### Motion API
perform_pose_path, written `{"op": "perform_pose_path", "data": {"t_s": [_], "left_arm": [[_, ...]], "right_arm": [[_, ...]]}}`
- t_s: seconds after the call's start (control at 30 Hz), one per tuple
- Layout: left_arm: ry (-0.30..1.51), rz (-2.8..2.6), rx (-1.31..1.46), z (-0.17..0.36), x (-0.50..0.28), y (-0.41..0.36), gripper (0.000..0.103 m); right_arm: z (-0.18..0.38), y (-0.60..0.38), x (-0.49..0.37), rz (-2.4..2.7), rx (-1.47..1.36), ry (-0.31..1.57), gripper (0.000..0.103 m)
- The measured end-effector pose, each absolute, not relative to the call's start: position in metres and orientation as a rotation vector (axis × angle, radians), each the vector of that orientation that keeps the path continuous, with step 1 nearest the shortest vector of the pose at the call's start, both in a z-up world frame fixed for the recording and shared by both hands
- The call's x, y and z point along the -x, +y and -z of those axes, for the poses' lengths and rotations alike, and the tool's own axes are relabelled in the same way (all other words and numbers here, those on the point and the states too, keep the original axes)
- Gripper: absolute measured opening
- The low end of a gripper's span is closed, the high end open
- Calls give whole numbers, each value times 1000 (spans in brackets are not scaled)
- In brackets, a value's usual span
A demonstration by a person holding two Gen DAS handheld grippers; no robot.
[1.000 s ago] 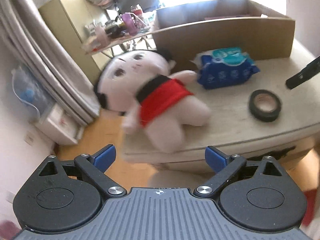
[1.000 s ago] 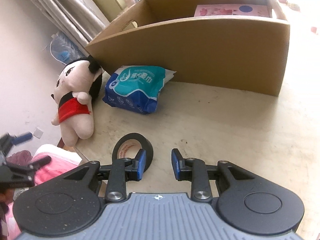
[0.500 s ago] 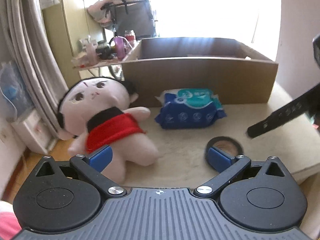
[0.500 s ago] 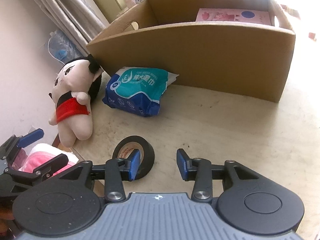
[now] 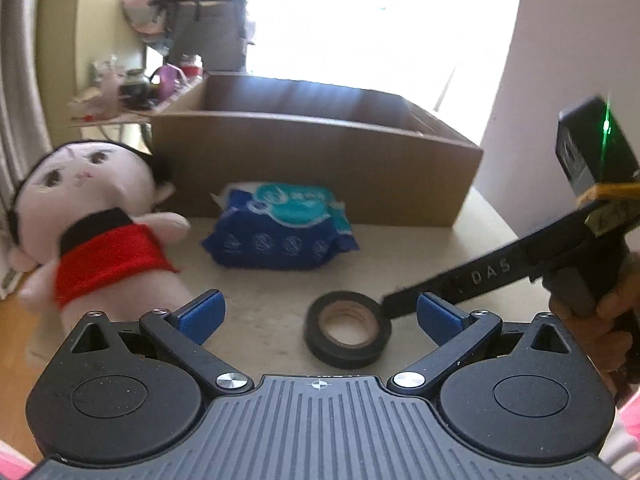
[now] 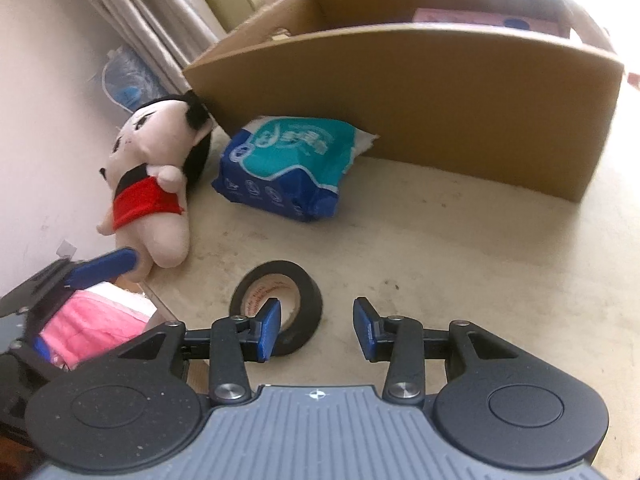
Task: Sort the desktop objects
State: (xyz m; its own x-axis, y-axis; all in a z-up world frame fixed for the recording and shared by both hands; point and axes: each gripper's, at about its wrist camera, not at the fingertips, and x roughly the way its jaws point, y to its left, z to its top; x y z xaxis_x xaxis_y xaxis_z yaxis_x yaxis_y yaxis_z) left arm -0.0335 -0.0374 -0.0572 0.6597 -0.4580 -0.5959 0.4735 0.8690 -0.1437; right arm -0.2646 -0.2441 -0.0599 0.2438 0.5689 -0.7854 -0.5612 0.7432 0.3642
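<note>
A black tape roll (image 5: 348, 330) (image 6: 276, 308) lies flat near the table's front edge. My left gripper (image 5: 320, 314) stands wide with the roll showing in the gap, untouched; its jaws are closing slightly. My right gripper (image 6: 318, 328) is open. Its left finger (image 6: 270, 328) sits over the roll's hole and the right one (image 6: 364, 330) stands outside the rim. No pad presses. A plush doll (image 5: 100, 232) (image 6: 148, 200) in a red skirt lies at the left. A blue tissue pack (image 5: 280, 232) (image 6: 288, 164) rests against the cardboard box (image 5: 316, 168) (image 6: 420, 92).
A pink flat box (image 6: 484, 20) lies inside the cardboard box. The table edge (image 6: 160, 300) runs just left of the tape, with pink cloth (image 6: 92, 320) below it. A hand (image 5: 592, 320) holds the right gripper's handle. Curtains (image 6: 140, 12) hang at the left.
The left gripper swung over the table toward the tape, which now sits between its wider jaws. The right gripper's jaws opened a little and stayed over the tape.
</note>
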Motion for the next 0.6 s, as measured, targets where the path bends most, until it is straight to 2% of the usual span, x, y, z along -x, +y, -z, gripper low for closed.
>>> {"op": "perform_pose_path", "data": {"t_s": [0.23,0.4,0.6], "left_arm": [[718,596,-108,74,24,-55,92],[747,615,-137,83,22,-58,78],[789,643,-149,93,20,-64,68]], "right_arm": [[60,-231,259,-798,30,1085,41],[61,-219,257,-827,85,1102,39],[65,-211,257,-828,150,1118,37]]}}
